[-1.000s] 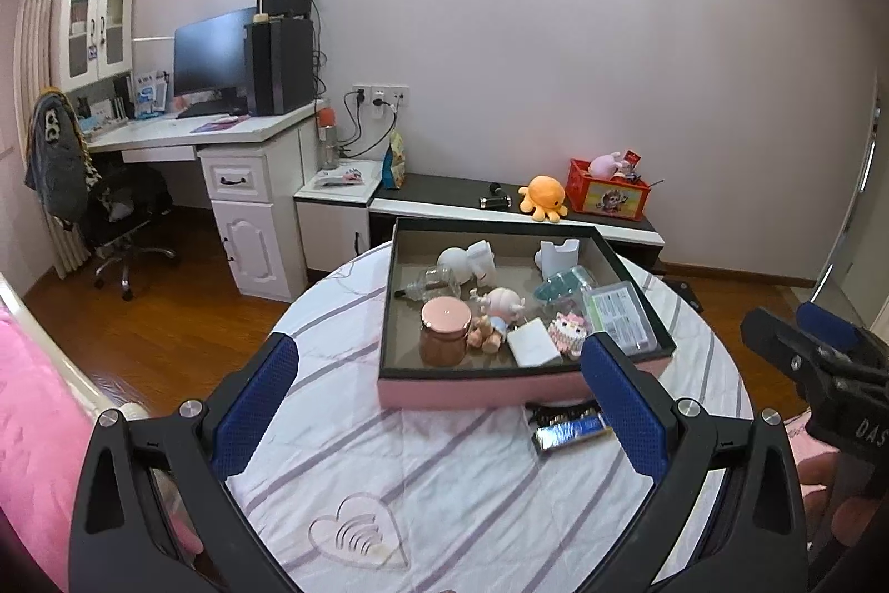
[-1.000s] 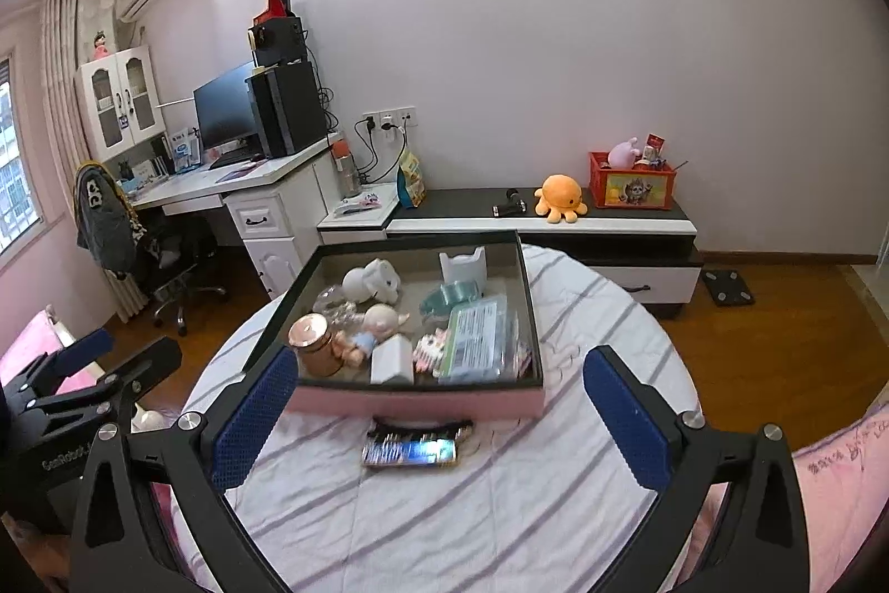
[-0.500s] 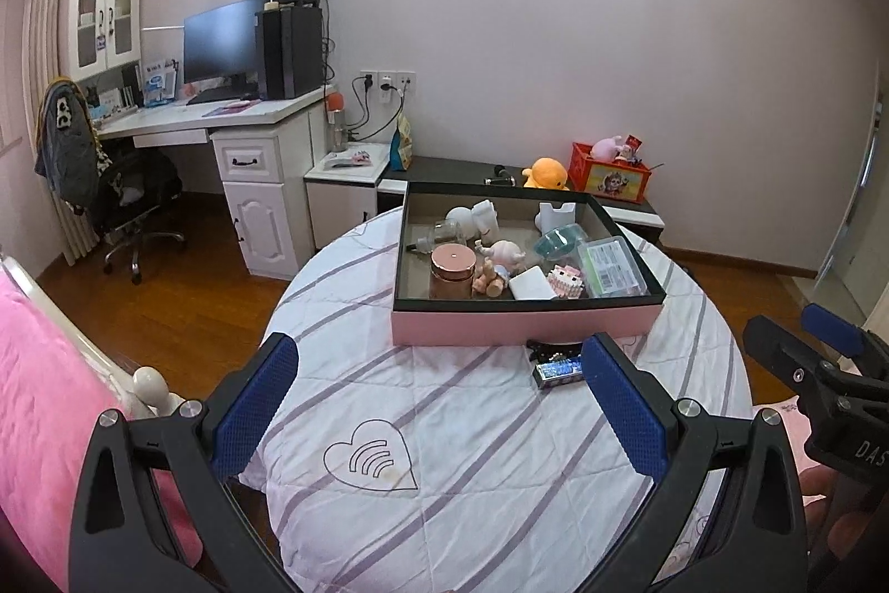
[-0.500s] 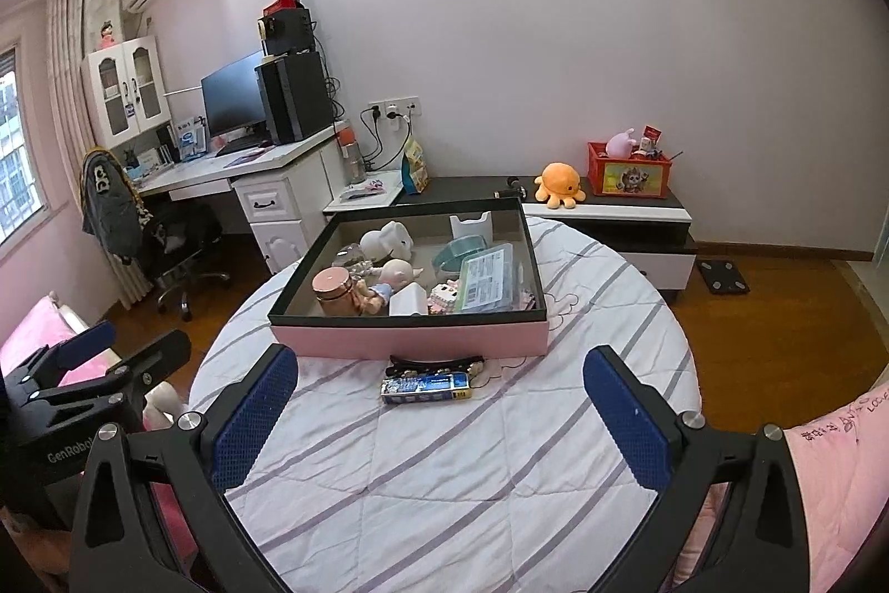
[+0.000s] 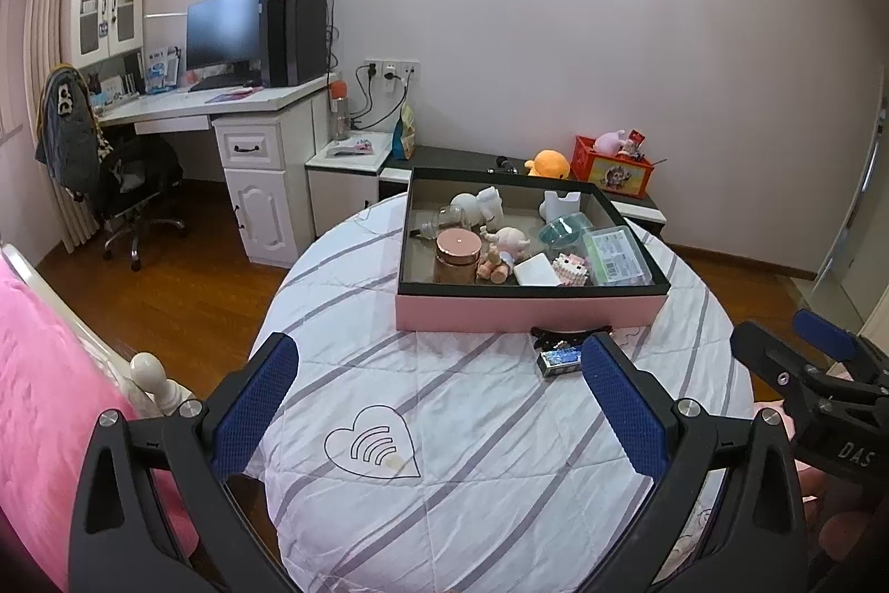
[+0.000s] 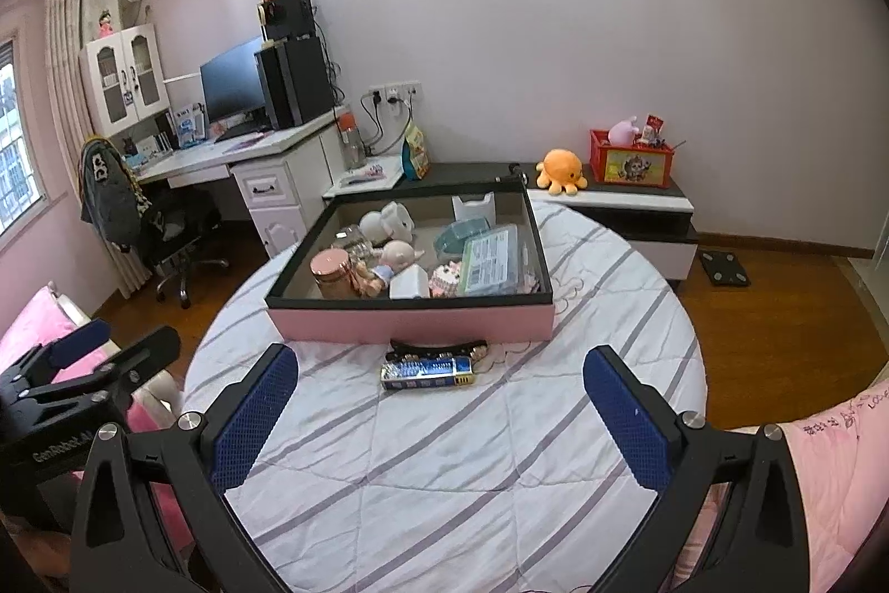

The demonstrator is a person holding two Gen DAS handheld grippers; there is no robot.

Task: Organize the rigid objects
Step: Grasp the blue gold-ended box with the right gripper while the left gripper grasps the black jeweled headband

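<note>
A pink box (image 5: 528, 309) (image 6: 411, 323) with a black rim stands on the far half of the round table. It holds a copper-lidded jar (image 5: 457, 255) (image 6: 331, 272), a baby doll (image 5: 503, 244), a white figure (image 5: 480, 205), a white block (image 6: 410, 284) and a clear case (image 5: 617, 255) (image 6: 492, 259). In front of the box lie a black hair clip (image 6: 439, 347) (image 5: 567, 333) and a blue lighter-like bar (image 6: 428, 369) (image 5: 558, 362). My left gripper (image 5: 439, 395) and right gripper (image 6: 439, 407) are open and empty, held back above the table's near side.
The table (image 5: 472, 426) has a striped white quilted cover with a heart logo (image 5: 372, 448). A pink bed (image 5: 33, 370) lies at the left, a desk with monitor (image 5: 222, 31) and chair (image 5: 128, 182) behind, a low cabinet with an orange plush (image 6: 561, 170) at the back.
Both grippers have pulled back and up from the box, which now looks smaller and farther. More of the table shows. Both stay open.
</note>
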